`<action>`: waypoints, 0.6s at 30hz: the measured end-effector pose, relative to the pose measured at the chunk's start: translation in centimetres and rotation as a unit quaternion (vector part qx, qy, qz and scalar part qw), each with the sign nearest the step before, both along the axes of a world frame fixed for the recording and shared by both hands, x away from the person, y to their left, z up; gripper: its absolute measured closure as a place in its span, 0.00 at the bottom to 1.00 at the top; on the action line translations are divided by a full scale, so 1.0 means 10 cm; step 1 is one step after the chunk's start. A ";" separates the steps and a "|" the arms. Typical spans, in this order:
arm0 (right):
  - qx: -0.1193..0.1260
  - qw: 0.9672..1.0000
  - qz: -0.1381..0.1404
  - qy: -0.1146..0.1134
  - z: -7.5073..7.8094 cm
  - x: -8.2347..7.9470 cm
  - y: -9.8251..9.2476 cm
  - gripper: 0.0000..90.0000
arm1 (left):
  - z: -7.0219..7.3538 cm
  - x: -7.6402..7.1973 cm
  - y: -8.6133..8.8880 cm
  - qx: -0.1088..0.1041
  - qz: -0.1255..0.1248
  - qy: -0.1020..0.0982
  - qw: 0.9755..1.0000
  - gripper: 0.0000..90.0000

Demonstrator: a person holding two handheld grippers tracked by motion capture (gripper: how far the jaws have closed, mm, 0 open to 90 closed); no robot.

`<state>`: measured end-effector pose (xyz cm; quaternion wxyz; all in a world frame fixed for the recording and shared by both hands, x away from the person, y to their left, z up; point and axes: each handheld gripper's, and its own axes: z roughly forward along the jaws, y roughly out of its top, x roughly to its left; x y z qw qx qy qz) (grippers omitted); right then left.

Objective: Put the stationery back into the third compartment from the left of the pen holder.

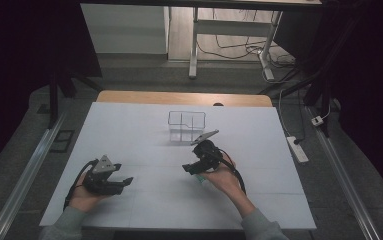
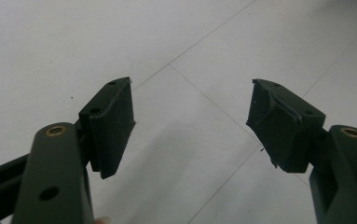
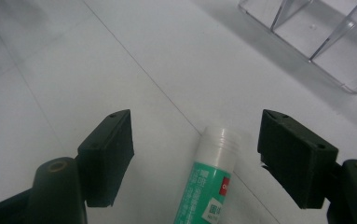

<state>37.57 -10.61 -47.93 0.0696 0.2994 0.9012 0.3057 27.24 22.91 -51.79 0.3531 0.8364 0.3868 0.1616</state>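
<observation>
A glue stick (image 3: pixel 212 179) with a white end and a green label lies on the white table. In the right gripper view it rests between the jaws of my right gripper (image 3: pixel 195 116), nearer the right-hand pad, and neither pad touches it. That gripper (image 1: pixel 187 168) is open and sits low over the table's middle, its jaws pointing left. Near the front left, my left gripper (image 1: pixel 125 181) rests open over bare table. In the left gripper view, its jaws (image 2: pixel 192 86) have nothing between them.
A clear plastic organizer (image 1: pixel 186 125) with several compartments stands behind the right gripper; its corner (image 3: pixel 316 37) shows top right in the right gripper view. The white tabletop (image 1: pixel 259 150) covers a wooden desk. A power strip (image 1: pixel 297 148) lies on the floor to the right.
</observation>
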 end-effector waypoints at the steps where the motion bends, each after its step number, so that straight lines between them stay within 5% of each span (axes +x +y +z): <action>1: -0.003 1.000 -0.001 0.004 -0.01 0.01 0.01 0.29 | 0.00 0.00 0.00 0.001 0.000 0.000 1.000 0.34; 18: -0.070 0.997 -0.030 0.031 -0.27 0.16 0.11 0.42 | -0.03 0.00 -0.03 0.014 -0.003 0.000 1.000 0.34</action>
